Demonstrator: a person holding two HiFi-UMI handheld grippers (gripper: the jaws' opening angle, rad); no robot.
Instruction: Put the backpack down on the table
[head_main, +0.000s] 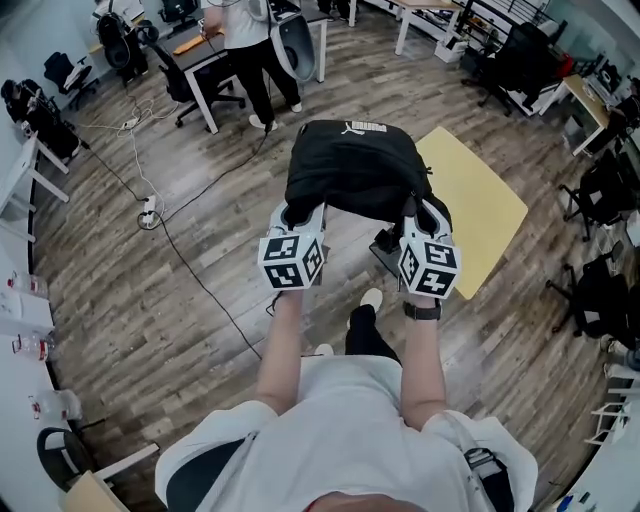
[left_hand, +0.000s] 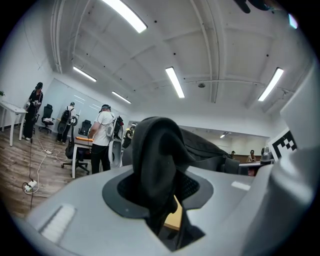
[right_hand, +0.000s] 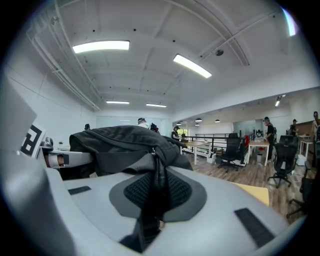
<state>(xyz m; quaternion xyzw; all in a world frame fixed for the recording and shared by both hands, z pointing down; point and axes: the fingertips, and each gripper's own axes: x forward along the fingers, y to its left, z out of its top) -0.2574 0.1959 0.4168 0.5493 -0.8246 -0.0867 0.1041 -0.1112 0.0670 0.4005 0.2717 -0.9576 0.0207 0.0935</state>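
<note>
A black backpack (head_main: 352, 165) hangs in the air between both grippers, partly over the near-left part of a pale yellow table (head_main: 485, 205). My left gripper (head_main: 297, 216) is shut on a thick padded part of the backpack (left_hand: 157, 160) at its left side. My right gripper (head_main: 419, 215) is shut on a thin black strap by the zip (right_hand: 156, 187) at the pack's right side. Both grippers point roughly level, away from me. The backpack's underside is hidden.
Wooden floor lies below, with a white cable and a power strip (head_main: 148, 213) at the left. A person (head_main: 250, 45) stands at a desk beyond the backpack. Black office chairs (head_main: 605, 190) crowd the right side. My feet (head_main: 370, 300) are just behind the grippers.
</note>
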